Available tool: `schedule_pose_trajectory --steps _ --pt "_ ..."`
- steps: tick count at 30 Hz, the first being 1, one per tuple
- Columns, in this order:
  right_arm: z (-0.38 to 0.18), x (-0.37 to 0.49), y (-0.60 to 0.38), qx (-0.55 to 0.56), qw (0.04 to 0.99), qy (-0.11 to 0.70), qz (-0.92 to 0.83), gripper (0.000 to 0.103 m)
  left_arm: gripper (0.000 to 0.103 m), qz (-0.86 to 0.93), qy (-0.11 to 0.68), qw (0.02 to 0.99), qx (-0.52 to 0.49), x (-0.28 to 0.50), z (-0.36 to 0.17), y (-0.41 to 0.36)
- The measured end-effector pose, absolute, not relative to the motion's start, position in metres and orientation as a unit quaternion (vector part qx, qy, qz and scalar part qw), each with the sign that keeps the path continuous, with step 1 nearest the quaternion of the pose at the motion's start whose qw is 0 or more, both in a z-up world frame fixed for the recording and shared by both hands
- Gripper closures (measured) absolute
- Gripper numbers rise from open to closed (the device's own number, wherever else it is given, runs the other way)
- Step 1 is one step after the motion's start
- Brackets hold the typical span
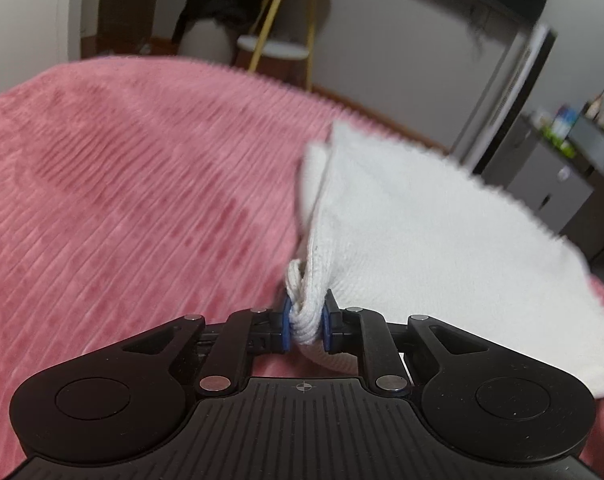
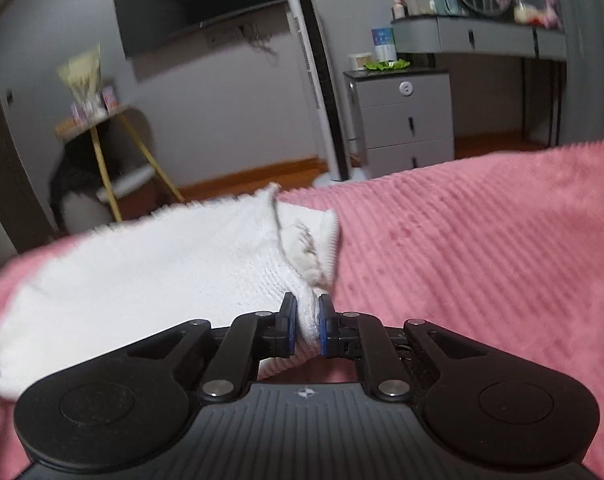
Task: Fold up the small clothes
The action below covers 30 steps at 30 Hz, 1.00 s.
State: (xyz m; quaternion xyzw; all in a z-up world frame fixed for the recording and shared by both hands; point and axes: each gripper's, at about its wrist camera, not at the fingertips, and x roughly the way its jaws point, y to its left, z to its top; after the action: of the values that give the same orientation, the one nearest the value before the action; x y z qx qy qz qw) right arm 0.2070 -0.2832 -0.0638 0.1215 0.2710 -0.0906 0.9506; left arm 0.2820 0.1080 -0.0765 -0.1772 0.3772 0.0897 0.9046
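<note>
A small white knitted garment [image 1: 414,236] is stretched in the air above a pink ribbed blanket [image 1: 133,184]. My left gripper [image 1: 306,326] is shut on a bunched ribbed edge of it, and the cloth fans out to the right. In the right wrist view my right gripper [image 2: 306,326] is shut on another edge of the same white garment [image 2: 173,256], which spreads to the left over the pink blanket [image 2: 482,248]. A folded cuff with a hem shows just beyond the right fingers.
Beyond the bed edge stand a gold-legged side table [image 2: 97,136], a tall white tower fan [image 2: 322,92], a grey drawer cabinet [image 2: 406,120] and a grey dressing table with a round mirror [image 2: 482,36]. A dark TV [image 2: 205,0] hangs on the wall.
</note>
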Motion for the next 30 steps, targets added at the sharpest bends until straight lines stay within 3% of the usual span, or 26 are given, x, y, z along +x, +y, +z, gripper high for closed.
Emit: schedule_pose_trajectory --steps 1,2,4,7,15,18,21,26,30 --pt "-0.066 0.21 -0.282 0.109 0.948 0.282 -0.099 0.093 0.071 0.096 0.384 0.901 -0.179 0.284 -0.082 0.111" --pt "-0.069 0.215 -0.282 0.101 0.944 0.298 -0.105 0.091 0.069 0.101 0.382 0.9 -0.183 0.283 -0.082 0.113" --pt "-0.069 0.213 -0.285 0.104 0.942 0.294 -0.123 0.072 0.057 0.11 0.373 0.902 -0.19 0.28 -0.076 0.117" --pt "-0.063 0.21 -0.287 0.098 0.946 0.279 -0.132 0.064 0.053 0.124 0.352 0.905 -0.206 0.274 -0.069 0.125" --pt "-0.053 0.204 -0.28 0.066 0.96 0.226 -0.155 0.065 0.047 0.136 0.329 0.906 -0.23 0.276 -0.066 0.131" --pt "-0.053 0.21 -0.27 0.076 0.967 0.222 -0.097 0.071 0.04 0.1 0.341 0.898 -0.259 0.282 -0.072 0.129" --pt "-0.057 0.223 -0.253 0.075 0.971 0.222 -0.051 0.088 0.034 0.08 0.34 0.9 -0.258 0.289 -0.075 0.117" --pt "-0.072 0.242 -0.247 0.05 0.967 0.242 -0.059 0.089 0.027 0.07 0.346 0.908 -0.227 0.306 -0.076 0.103" --pt "-0.08 0.249 -0.262 0.041 0.963 0.252 -0.086 0.103 0.028 0.094 0.352 0.905 -0.219 0.321 -0.085 0.1"
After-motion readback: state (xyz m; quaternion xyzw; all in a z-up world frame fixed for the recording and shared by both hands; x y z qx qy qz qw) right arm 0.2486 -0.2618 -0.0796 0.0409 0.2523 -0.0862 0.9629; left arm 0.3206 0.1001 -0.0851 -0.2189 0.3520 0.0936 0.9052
